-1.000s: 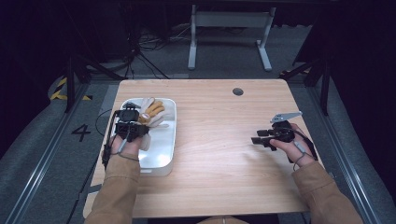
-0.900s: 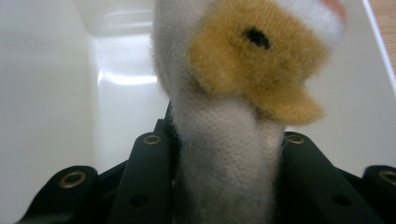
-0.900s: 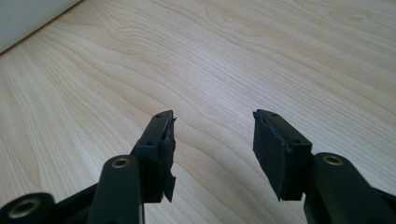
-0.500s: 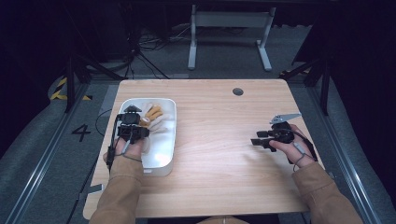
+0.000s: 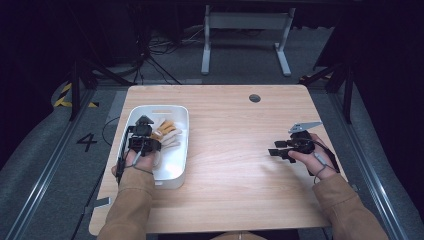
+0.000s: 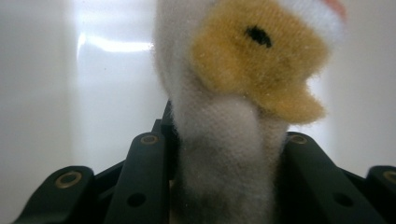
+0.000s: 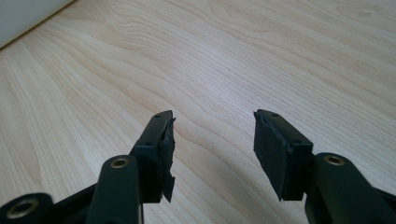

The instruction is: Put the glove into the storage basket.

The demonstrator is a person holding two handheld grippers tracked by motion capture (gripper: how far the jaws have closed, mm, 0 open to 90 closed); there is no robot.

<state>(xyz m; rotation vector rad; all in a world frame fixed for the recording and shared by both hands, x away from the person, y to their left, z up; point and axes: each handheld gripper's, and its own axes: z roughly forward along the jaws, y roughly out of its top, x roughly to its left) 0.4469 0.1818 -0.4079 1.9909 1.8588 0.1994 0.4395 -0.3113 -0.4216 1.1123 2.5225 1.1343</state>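
We see the left gripper (image 5: 145, 137) inside the white plastic bin (image 5: 182, 150) that sits on the left part of the wooden counter (image 5: 235, 130). Its fingers (image 6: 144, 172) are pinching a plush toy (image 6: 233, 116), white with a yellow-orange patch and a small black mark; in the left gripper view the toy's white fabric fills the gap between the two black fingers and rises above them, with the bin's pale wall behind it. From the high view, the toy (image 5: 165, 132) lies in the far half of the bin, just beyond the gripper, its orange and white parts fanned toward the bin's right wall. We cannot tell whether the toy rests on the bin's floor or hangs just above it.

The right gripper (image 5: 280, 149) is well apart from the bin, low over the right side of the counter, pointing toward the counter's middle. Its fingers (image 7: 161, 149) are spread, with bare wood grain between them and nothing held. A corner of the bin (image 7: 23, 14) appears at the upper left of the right gripper view.
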